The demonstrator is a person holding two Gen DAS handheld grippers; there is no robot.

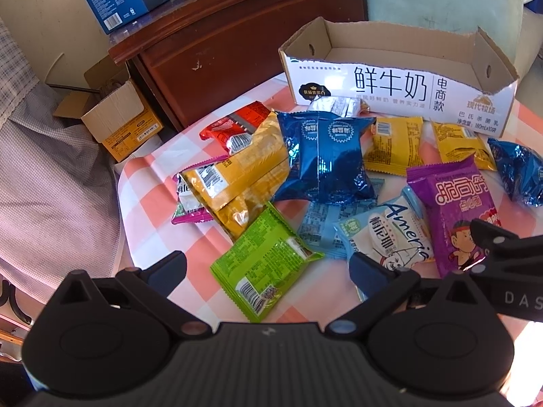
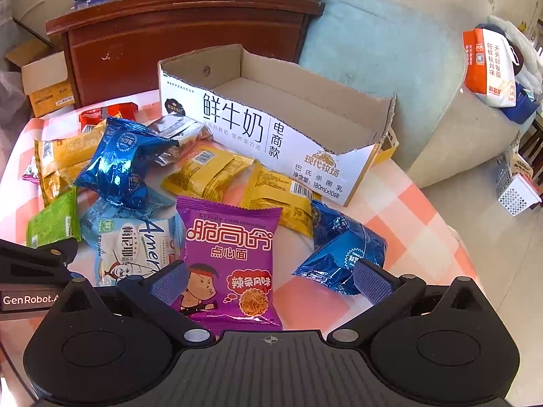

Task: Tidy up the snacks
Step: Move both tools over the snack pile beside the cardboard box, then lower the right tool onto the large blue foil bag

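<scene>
Both tongs hover low over the checked worktop (image 1: 152,203), gaping wide and holding nothing. The left tongs (image 1: 268,266) point forward over the green packet (image 1: 264,271), which lies flat between their fingers. The right tongs (image 2: 269,281) straddle the purple packet (image 2: 230,257), with one finger (image 2: 370,283) in front of a blue bag (image 2: 339,247); whether it touches the bag I cannot tell. A white packet (image 2: 132,251) lies just beside the purple one. Farther on sit yellow packets (image 2: 207,173), another blue bag (image 1: 325,159), a long gold bag (image 1: 244,173) and red packets (image 1: 234,125), all loose on the cloth. Beyond them stands the open milk box (image 2: 237,125) with none of the packets in it, and behind it a wooden cabinet (image 2: 176,30).
</scene>
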